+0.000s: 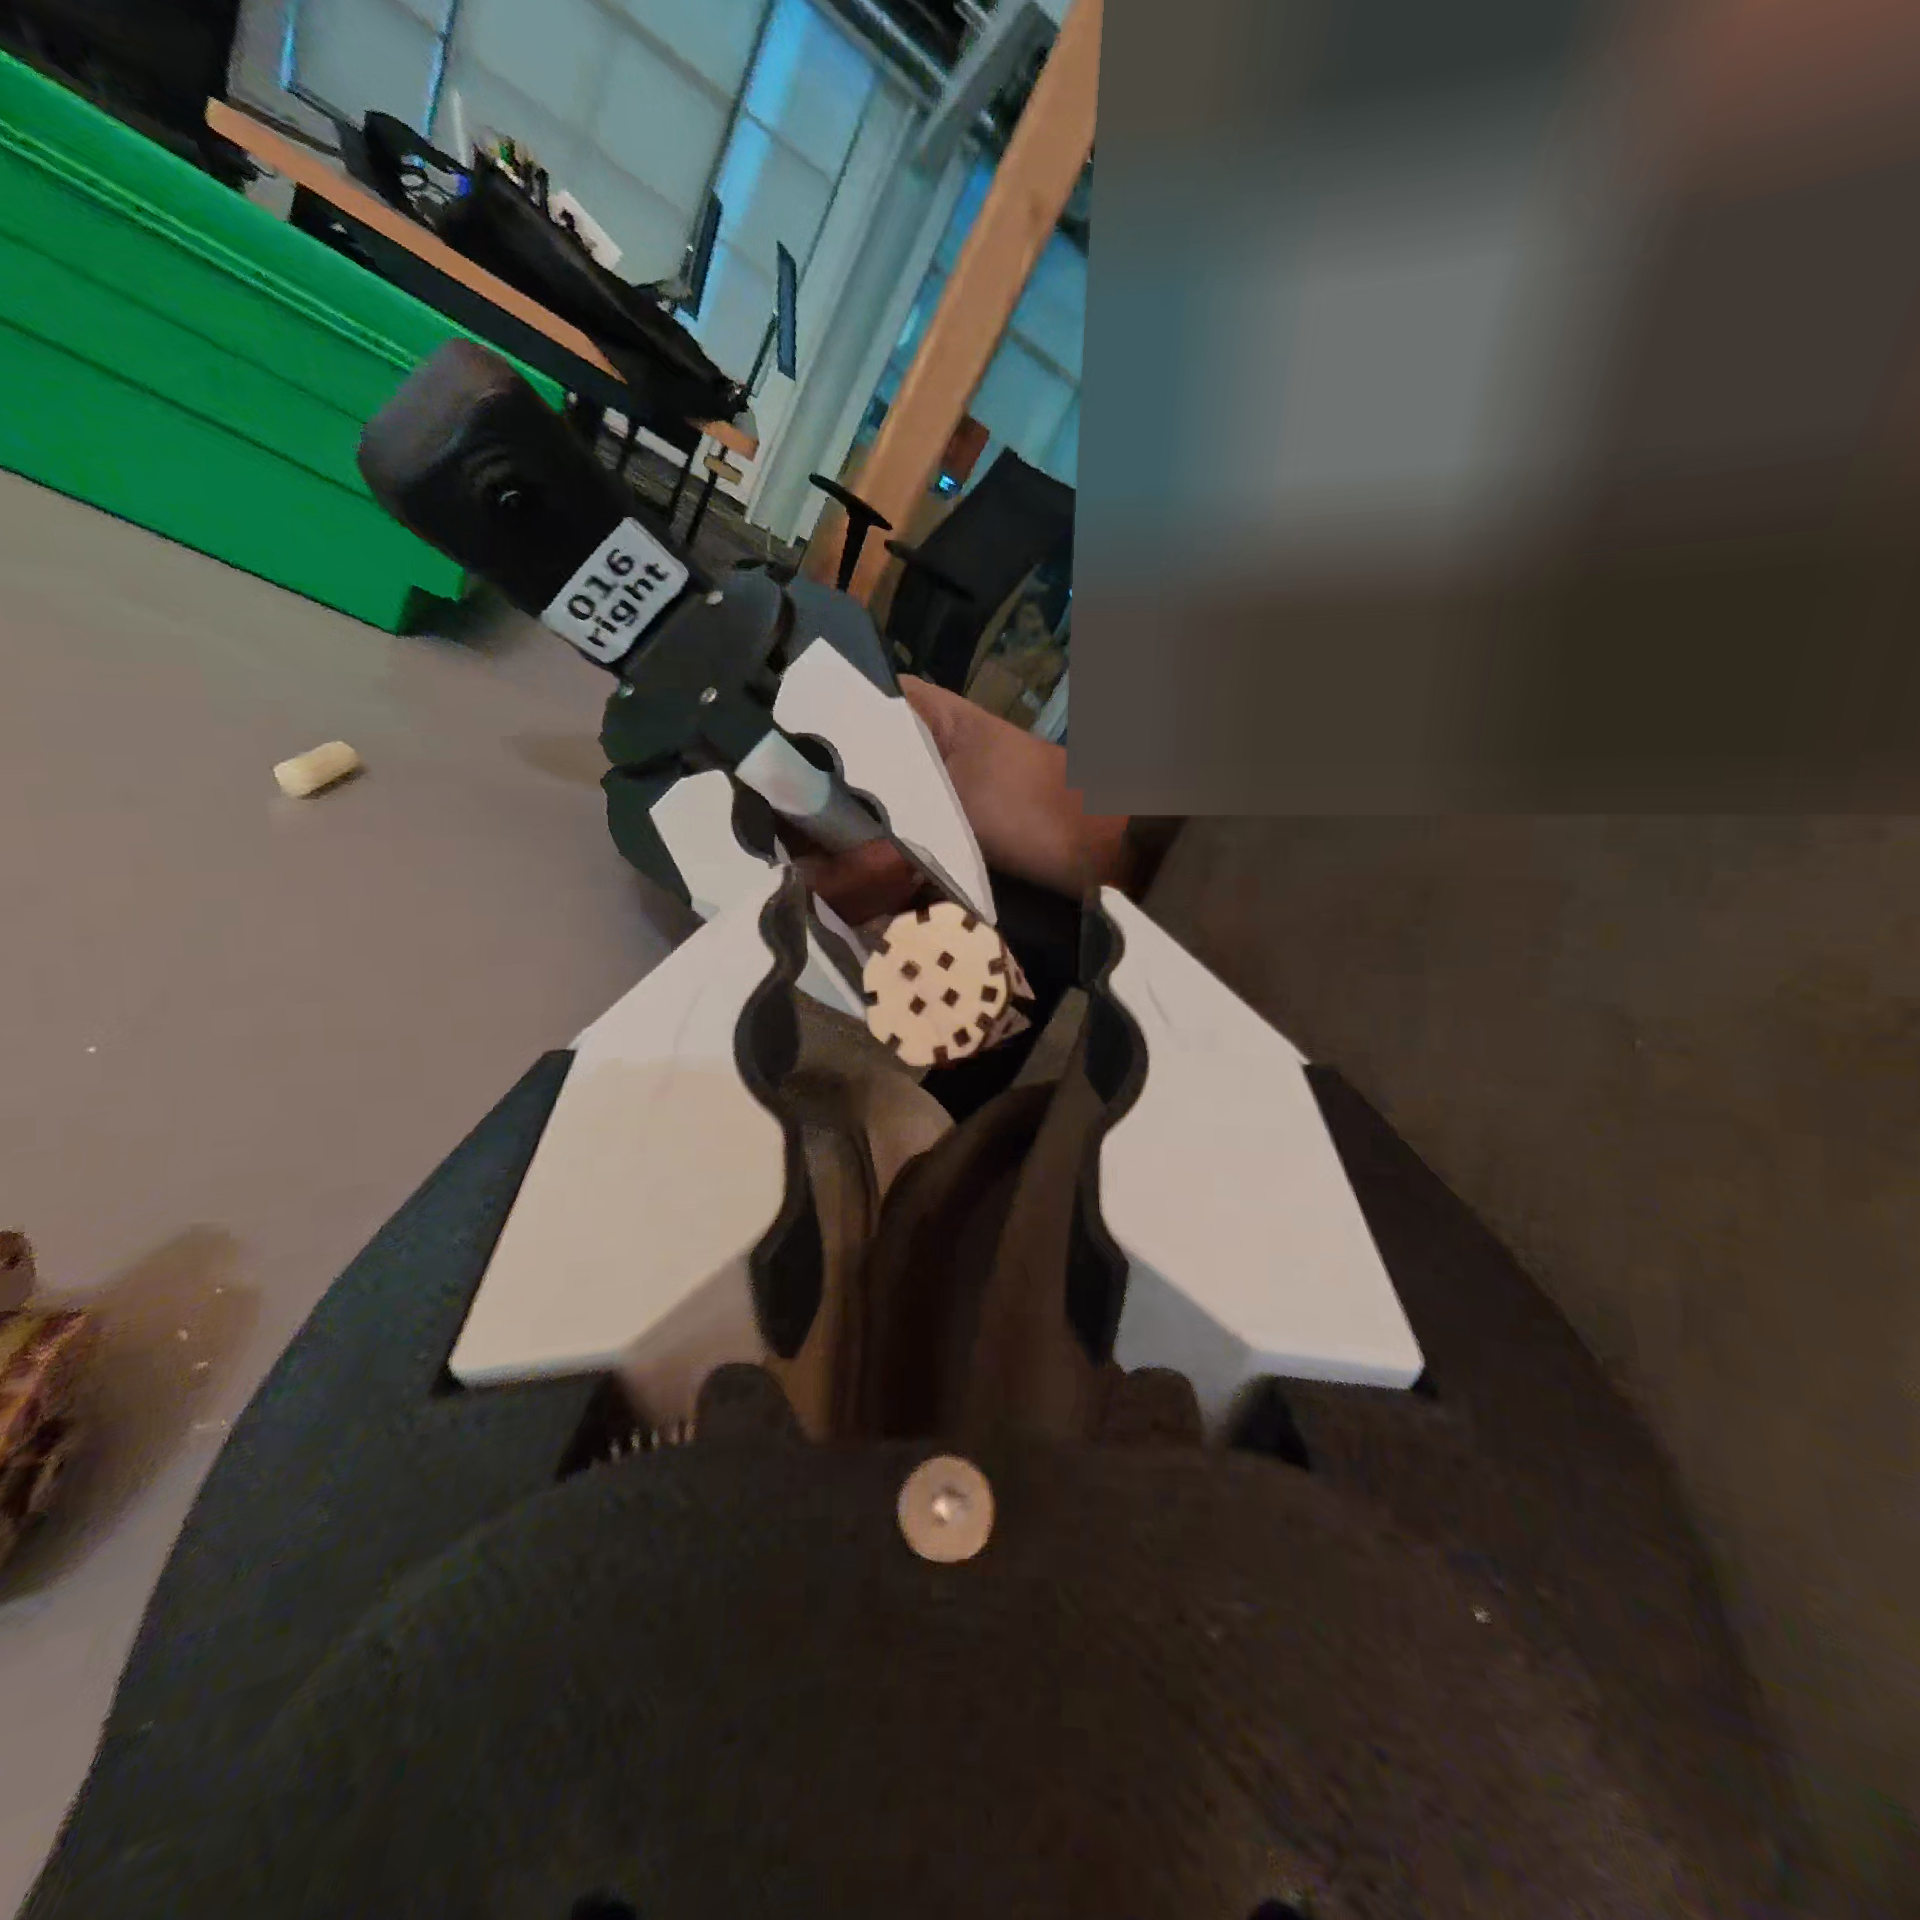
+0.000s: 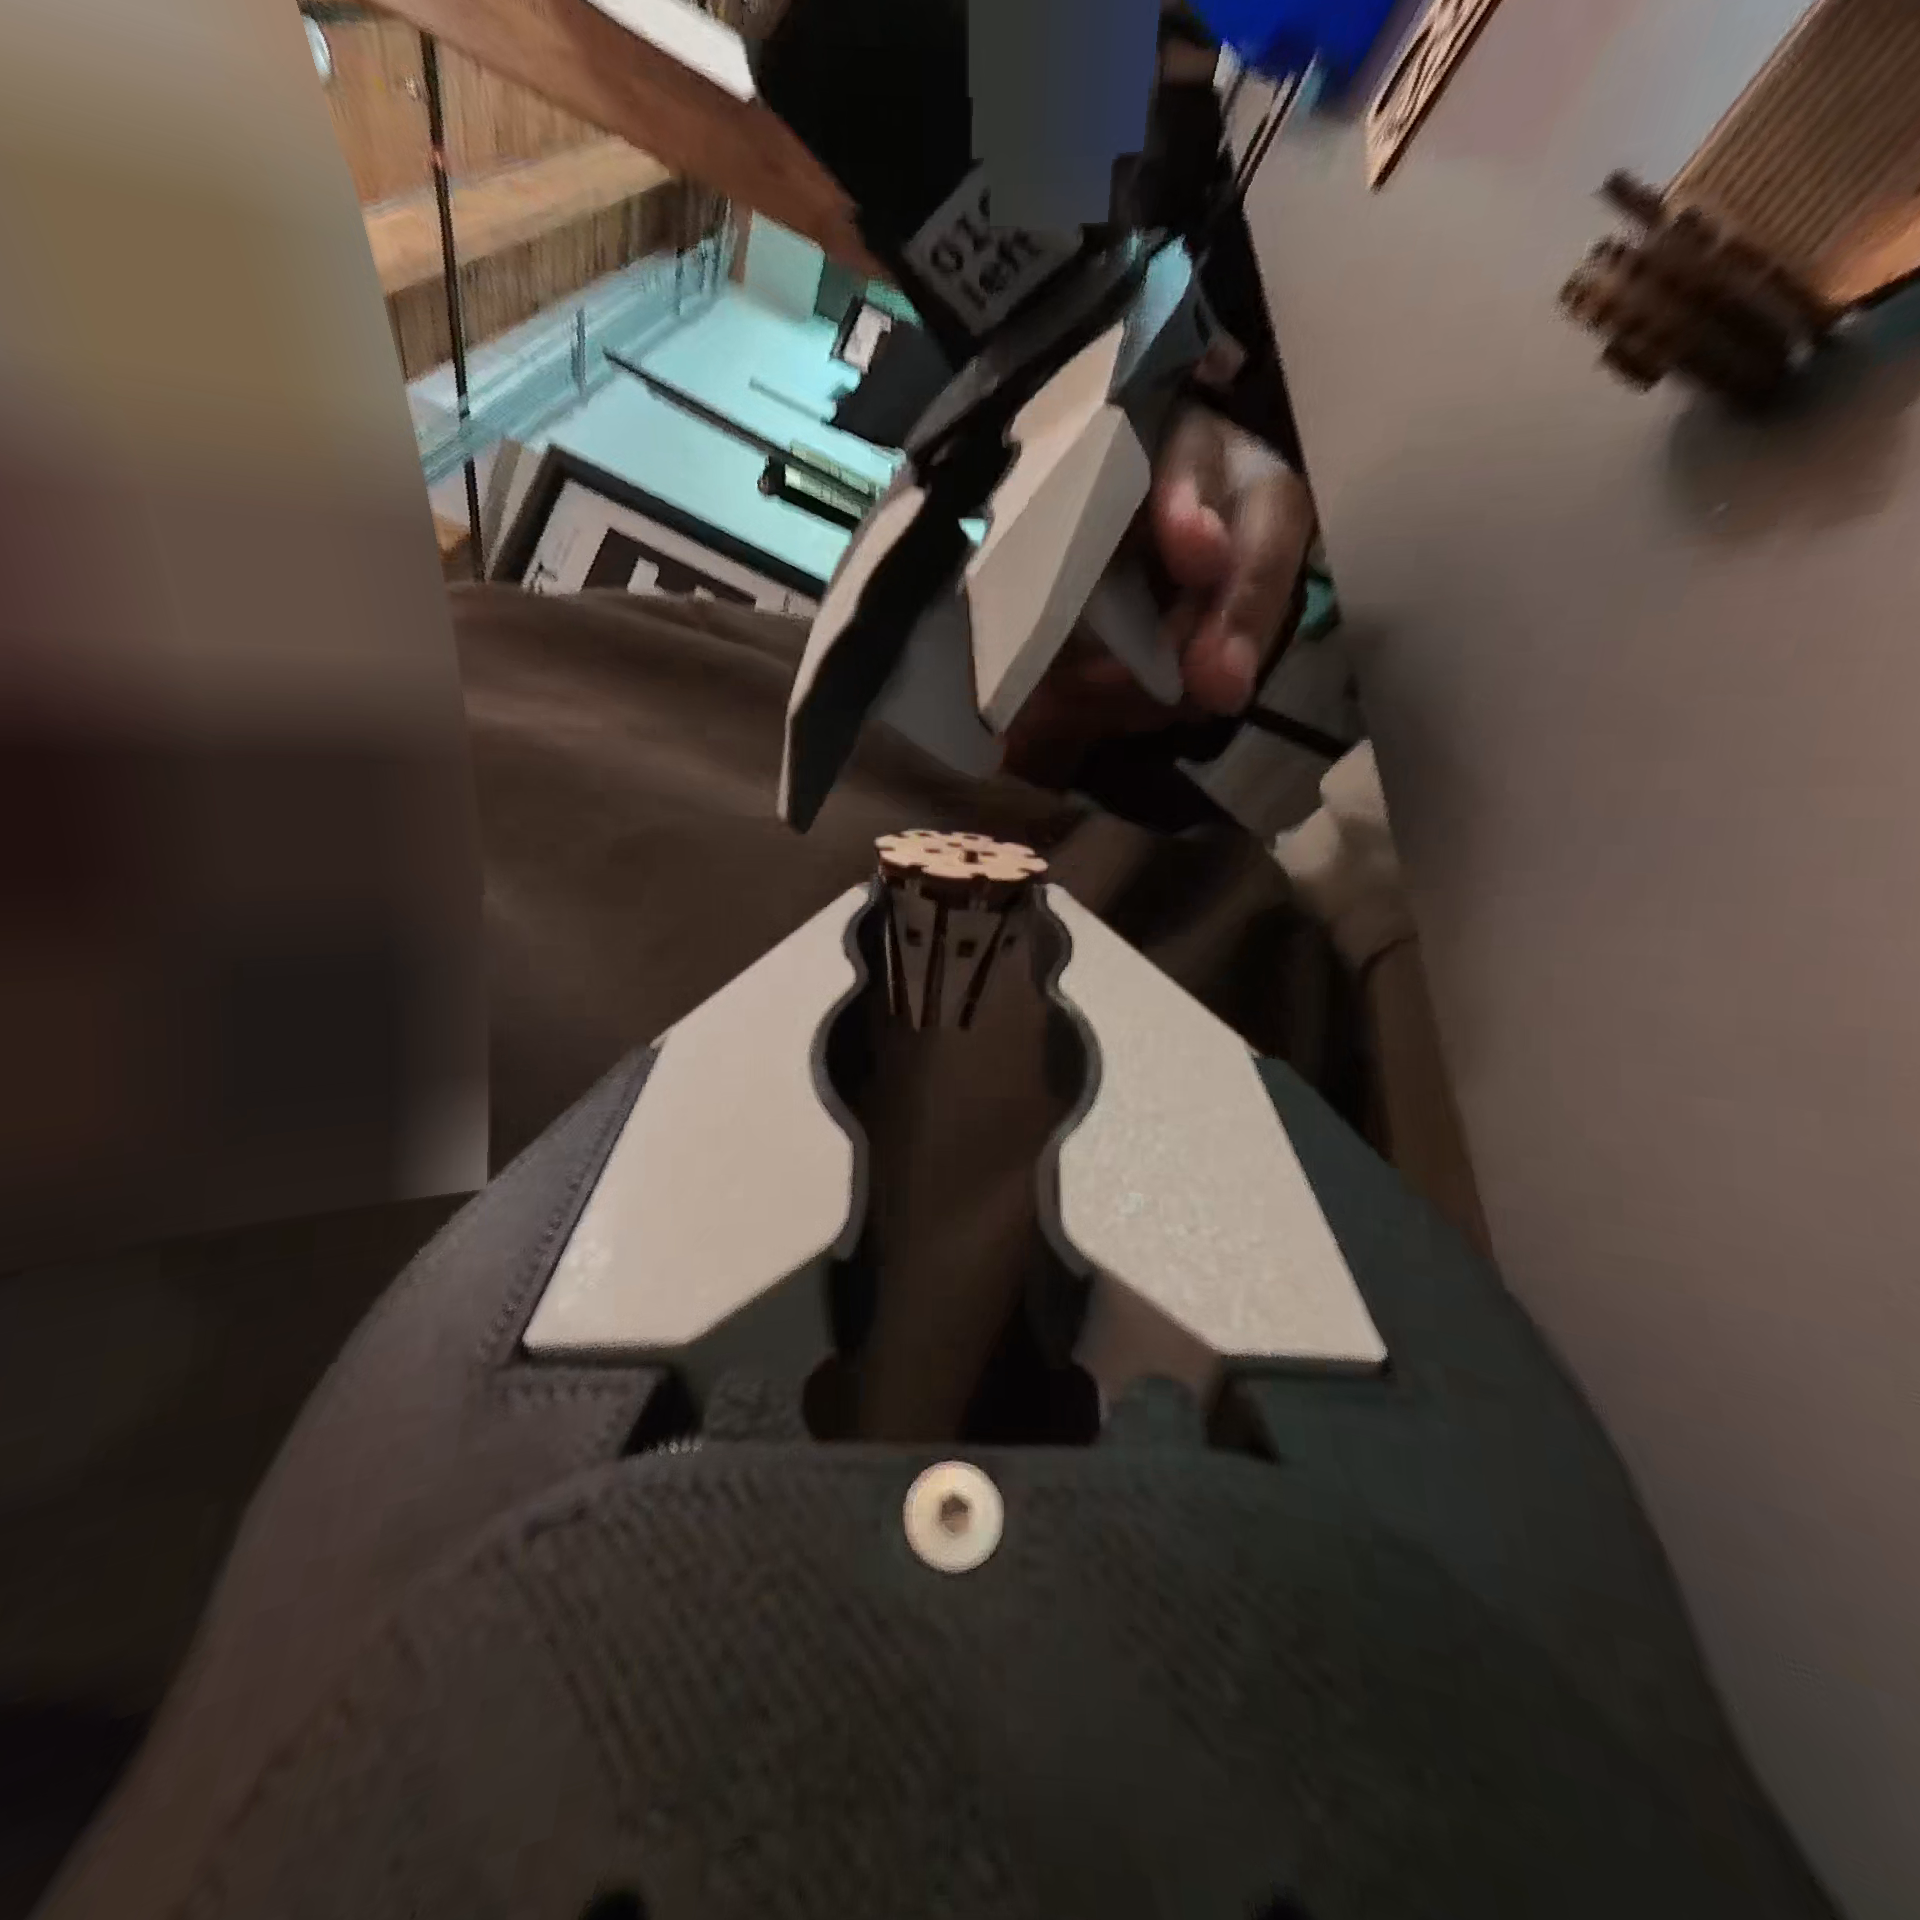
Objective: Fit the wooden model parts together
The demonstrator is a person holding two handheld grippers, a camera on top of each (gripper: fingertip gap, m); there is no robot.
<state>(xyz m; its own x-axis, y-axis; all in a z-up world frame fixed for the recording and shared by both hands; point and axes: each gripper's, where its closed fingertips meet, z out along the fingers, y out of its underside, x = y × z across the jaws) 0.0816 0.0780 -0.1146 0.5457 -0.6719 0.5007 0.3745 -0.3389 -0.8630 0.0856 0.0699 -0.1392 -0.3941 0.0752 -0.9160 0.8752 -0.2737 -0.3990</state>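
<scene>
Your right gripper (image 2: 956, 909) pinches the wooden model (image 2: 958, 854); your left gripper (image 1: 935, 987) is open and empty; squeeze harder and thin sticks may snap.

Right claw (image 1: 928, 961) grips notched wooden disc (image 1: 938, 994) beyond gaping left claw (image 1: 935, 971).

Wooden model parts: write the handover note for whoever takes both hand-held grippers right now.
Right hand-held gripper: shut on the wooden sub-assembly, a round slotted disc on thin ribs, held in the air at its fingertips.
Left hand-held gripper: open and empty, close to the disc, not touching it.
Elsewhere: another wooden piece lies on the grey table, with a small pale block farther out.
Done: disc seated on the ribs.
Left: joining the remaining parts; how many, I cannot tell.
</scene>
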